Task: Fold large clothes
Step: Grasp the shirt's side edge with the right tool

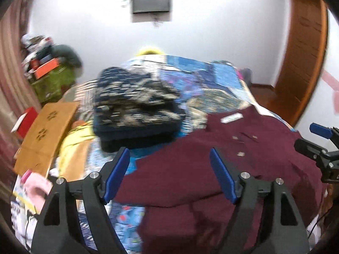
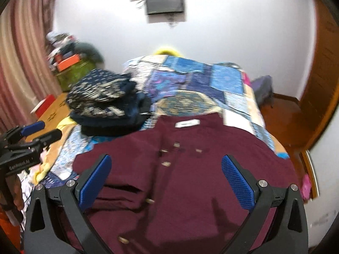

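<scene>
- One maroon shirt (image 2: 190, 169) spread at the lower centre, one white label (image 2: 187, 124) at its collar.
- Five small buttons on it in the right wrist view, blurred.
- One pile of dark patterned clothes (image 2: 106, 103), left of centre; how many pieces, can't tell.
- One patchwork bedspread (image 2: 190, 78) underneath.
- Two grippers: left gripper (image 1: 169, 173), right gripper (image 2: 166, 182), two blue pads each.
- One cardboard box (image 1: 45, 135), far left.
- One wall screen (image 2: 165, 1), top centre.

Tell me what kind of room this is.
Most likely a bedroom in a home. A bed with a blue patchwork quilt fills the middle, a maroon shirt lies spread on it beside a pile of folded dark clothes, and pink curtains hang on the left.
</scene>
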Tool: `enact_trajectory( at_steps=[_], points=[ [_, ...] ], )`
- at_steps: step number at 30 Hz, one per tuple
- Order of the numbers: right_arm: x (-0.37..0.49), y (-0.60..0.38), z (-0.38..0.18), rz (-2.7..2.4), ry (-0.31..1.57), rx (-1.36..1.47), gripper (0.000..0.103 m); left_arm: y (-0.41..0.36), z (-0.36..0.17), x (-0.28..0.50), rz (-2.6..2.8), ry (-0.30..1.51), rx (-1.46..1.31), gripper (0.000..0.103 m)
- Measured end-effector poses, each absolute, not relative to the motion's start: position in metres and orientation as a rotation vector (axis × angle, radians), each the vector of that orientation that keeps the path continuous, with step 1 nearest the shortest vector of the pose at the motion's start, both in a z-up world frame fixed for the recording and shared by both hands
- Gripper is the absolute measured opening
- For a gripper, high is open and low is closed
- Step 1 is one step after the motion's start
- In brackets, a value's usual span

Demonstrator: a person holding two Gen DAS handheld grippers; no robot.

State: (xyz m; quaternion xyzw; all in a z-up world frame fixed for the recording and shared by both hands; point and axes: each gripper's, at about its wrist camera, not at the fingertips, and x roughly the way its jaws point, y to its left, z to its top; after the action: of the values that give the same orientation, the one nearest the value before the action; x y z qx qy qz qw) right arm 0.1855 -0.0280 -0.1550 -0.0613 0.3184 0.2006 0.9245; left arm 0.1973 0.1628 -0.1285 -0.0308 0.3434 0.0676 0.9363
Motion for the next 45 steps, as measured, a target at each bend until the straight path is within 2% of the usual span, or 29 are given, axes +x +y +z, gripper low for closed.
enact_trajectory(
  at_steps=[8,13,22,27,31,33,34,35,37,38,39,41,45],
  points=[
    [0.199,0.071,-0.180,0.598,0.710,-0.373,0.103,0.248,-0.149,0.167,0.298,0.718,-0.129,0.080],
    [0.209,0.132,-0.223,0.707,0.838,-0.546,0.103,0.280,-0.176,0.155,0.348,0.769,-0.156,0.080],
    [0.217,0.198,-0.302,0.773,1.101,-0.788,0.102,0.303,-0.210,0.143,0.361,0.830,-0.217,0.080],
    [0.217,0.212,-0.337,0.751,1.169,-0.890,0.101,0.309,-0.224,0.144,0.360,0.858,-0.247,0.080],
    [0.218,0.213,-0.349,0.734,1.144,-0.899,0.100,0.311,-0.232,0.145,0.356,0.874,-0.262,0.080],
    [0.218,0.212,-0.349,0.717,1.123,-0.891,0.090,0.311,-0.234,0.146,0.355,0.881,-0.263,0.080],
    [0.218,0.211,-0.349,0.704,1.105,-0.888,0.078,0.311,-0.235,0.146,0.355,0.884,-0.263,0.080],
    [0.218,0.208,-0.348,0.689,1.080,-0.890,0.060,0.311,-0.236,0.146,0.355,0.887,-0.263,0.080],
    [0.219,0.204,-0.347,0.697,1.072,-0.877,0.045,0.309,-0.237,0.147,0.355,0.891,-0.264,0.080],
    [0.220,0.202,-0.345,0.702,1.070,-0.865,0.031,0.309,-0.237,0.148,0.353,0.892,-0.265,0.080],
    [0.220,0.199,-0.342,0.700,1.061,-0.852,0.025,0.307,-0.237,0.148,0.351,0.894,-0.265,0.080],
    [0.220,0.193,-0.336,0.707,1.047,-0.822,0.016,0.304,-0.237,0.149,0.349,0.896,-0.257,0.080],
    [0.224,0.174,-0.305,0.711,1.004,-0.715,0.012,0.297,-0.233,0.149,0.347,0.892,-0.236,0.080]
  ],
)
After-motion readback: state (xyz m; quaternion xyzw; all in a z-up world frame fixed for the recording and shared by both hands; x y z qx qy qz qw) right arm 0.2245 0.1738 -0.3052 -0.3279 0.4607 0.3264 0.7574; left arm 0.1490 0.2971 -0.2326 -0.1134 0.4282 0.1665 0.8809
